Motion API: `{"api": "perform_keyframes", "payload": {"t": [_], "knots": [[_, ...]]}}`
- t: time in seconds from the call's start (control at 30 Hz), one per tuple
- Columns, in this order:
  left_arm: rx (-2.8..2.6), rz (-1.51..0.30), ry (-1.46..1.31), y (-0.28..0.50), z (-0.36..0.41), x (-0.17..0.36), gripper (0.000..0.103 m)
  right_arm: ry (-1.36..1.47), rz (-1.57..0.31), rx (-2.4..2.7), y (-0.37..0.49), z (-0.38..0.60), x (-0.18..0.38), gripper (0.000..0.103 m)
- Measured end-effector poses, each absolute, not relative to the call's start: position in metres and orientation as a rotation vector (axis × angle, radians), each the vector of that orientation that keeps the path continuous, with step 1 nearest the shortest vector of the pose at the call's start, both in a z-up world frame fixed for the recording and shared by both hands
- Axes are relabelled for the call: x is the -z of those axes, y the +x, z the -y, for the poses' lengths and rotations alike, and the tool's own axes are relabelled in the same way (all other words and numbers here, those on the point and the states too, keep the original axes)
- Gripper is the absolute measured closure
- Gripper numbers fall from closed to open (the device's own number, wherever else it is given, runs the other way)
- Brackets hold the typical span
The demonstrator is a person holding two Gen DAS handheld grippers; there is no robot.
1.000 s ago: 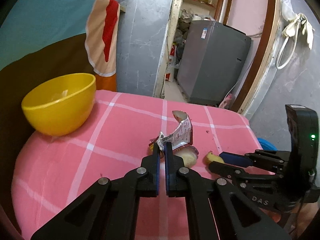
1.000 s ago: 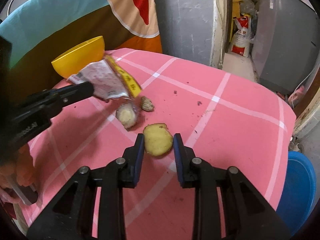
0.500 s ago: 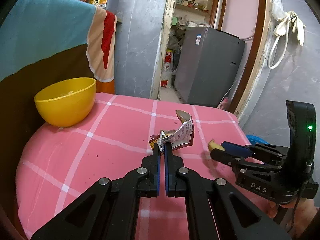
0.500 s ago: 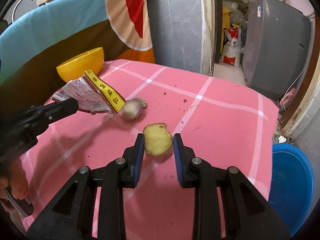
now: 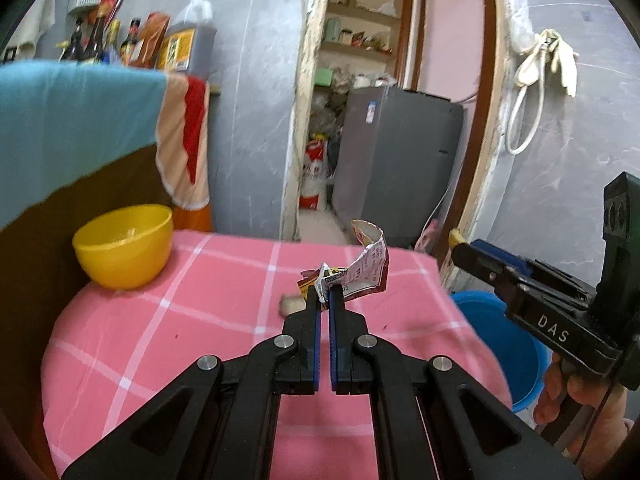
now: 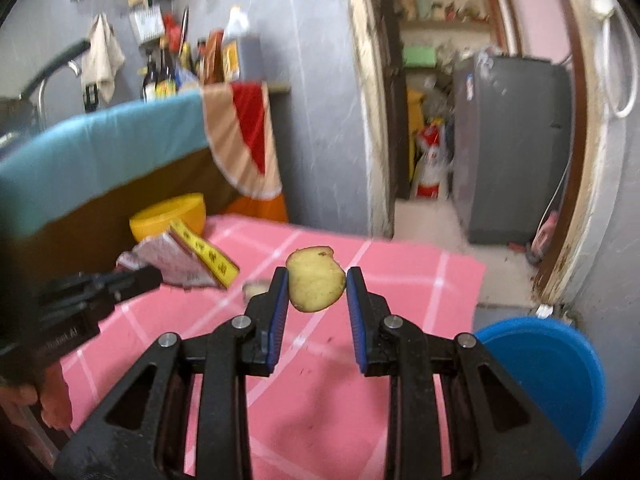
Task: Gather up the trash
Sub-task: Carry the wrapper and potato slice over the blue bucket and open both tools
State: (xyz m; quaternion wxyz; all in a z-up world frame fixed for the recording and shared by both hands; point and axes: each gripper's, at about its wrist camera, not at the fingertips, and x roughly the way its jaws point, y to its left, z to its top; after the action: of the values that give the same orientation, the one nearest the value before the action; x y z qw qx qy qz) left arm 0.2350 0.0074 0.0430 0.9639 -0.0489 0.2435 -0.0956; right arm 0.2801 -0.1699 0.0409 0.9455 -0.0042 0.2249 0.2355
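I hold the left claw [image 5: 324, 295] pressed together on a crumpled wrapper [image 5: 362, 270], which sticks up from its tips above the pink surface [image 5: 168, 320]. My right claw [image 6: 317, 286] pinches a potato slice [image 6: 315, 283] between its pads, beside the blue bin [image 6: 548, 368].

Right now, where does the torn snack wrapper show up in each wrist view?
Left wrist view: the snack wrapper sits at centre, pinched at the tips of the left hand-held gripper.
Right wrist view: the wrapper is at middle left, in front of the yellow bowl.
Shared landmark: the blue bucket beside the table, at lower right in both.
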Motion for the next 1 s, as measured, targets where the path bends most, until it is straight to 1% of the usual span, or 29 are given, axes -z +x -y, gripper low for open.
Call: {"api": "perform_keyframes", "payload": {"t": [0.4,0.53,0.7,1.0], "knots": [[0.264,-0.36,-0.091,0.233,0.035,-0.075,0.101,-0.013,-0.187,-0.339,0.246,0.209,-0.075,0.067],[0.298,-0.338,-0.094,0.234,0.054,-0.081,0.101,-0.028,-0.131,-0.292,0.236,0.224,-0.081,0.067],[0.336,-0.323,-0.079,0.235,0.078,-0.084,0.101,-0.034,-0.108,-0.24,0.229,0.243,-0.084,0.066],[0.41,-0.346,-0.062,0.242,0.117,-0.079,0.101,-0.017,-0.128,-0.166,0.221,0.287,-0.077,0.066]]}}
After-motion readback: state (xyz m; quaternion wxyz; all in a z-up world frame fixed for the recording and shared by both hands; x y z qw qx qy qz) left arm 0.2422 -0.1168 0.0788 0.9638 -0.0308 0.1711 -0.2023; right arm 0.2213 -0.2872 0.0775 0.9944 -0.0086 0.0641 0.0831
